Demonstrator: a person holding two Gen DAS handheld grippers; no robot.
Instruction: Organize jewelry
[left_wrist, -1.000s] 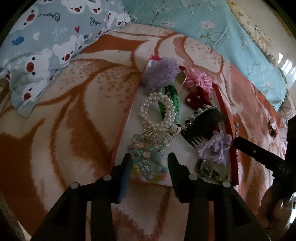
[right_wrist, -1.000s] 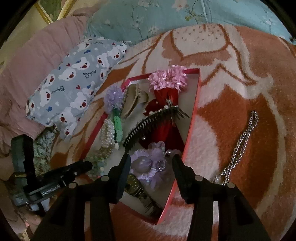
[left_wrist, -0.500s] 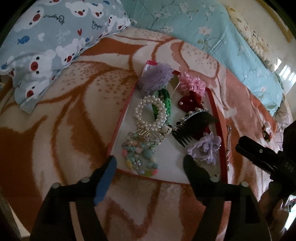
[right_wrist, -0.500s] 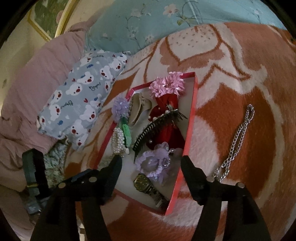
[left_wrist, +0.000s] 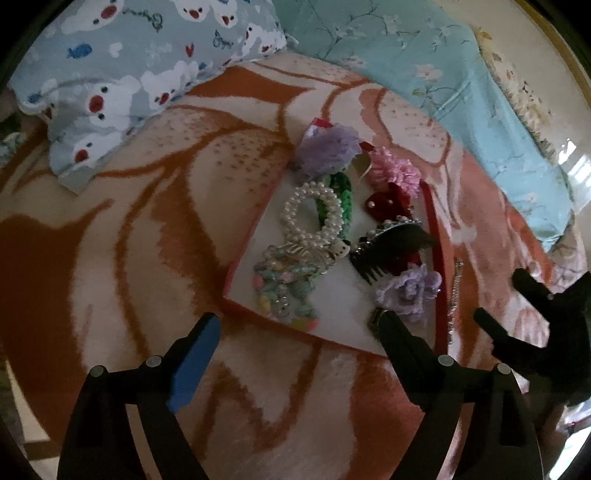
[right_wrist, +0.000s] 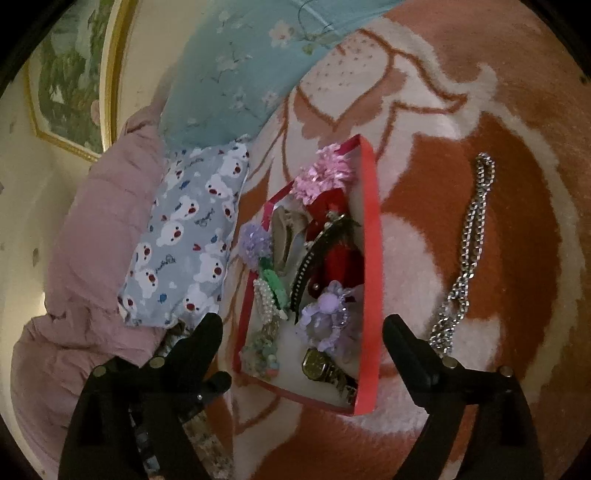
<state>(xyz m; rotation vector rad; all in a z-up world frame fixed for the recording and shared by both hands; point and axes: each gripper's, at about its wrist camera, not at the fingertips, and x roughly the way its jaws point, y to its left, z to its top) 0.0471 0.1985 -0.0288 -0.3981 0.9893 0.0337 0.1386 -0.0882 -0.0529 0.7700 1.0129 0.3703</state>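
Observation:
A red-rimmed tray (left_wrist: 430, 206) (right_wrist: 370, 236) lies on an orange and white blanket and holds a pearl bracelet (left_wrist: 314, 216), a pastel bead bracelet (left_wrist: 286, 291), a black comb (left_wrist: 388, 247) (right_wrist: 314, 258), purple, pink and red hair ties, and a wristwatch (right_wrist: 319, 365). A silver chain (right_wrist: 469, 251) (left_wrist: 455, 295) lies on the blanket to the tray's right. My left gripper (left_wrist: 299, 332) is open and empty above the tray's near edge. My right gripper (right_wrist: 303, 332) is open and empty above the tray's near end. The right gripper also shows in the left wrist view (left_wrist: 513, 306).
A bear-print pillow (left_wrist: 129, 74) (right_wrist: 188, 236) lies left of the tray. A light blue floral pillow (left_wrist: 424, 62) sits behind it. A pink quilt (right_wrist: 92, 240) is bunched at the left. A framed picture (right_wrist: 70, 74) hangs on the wall.
Both grippers have opened wide and pulled back up from the tray. The tray's contents have not moved.

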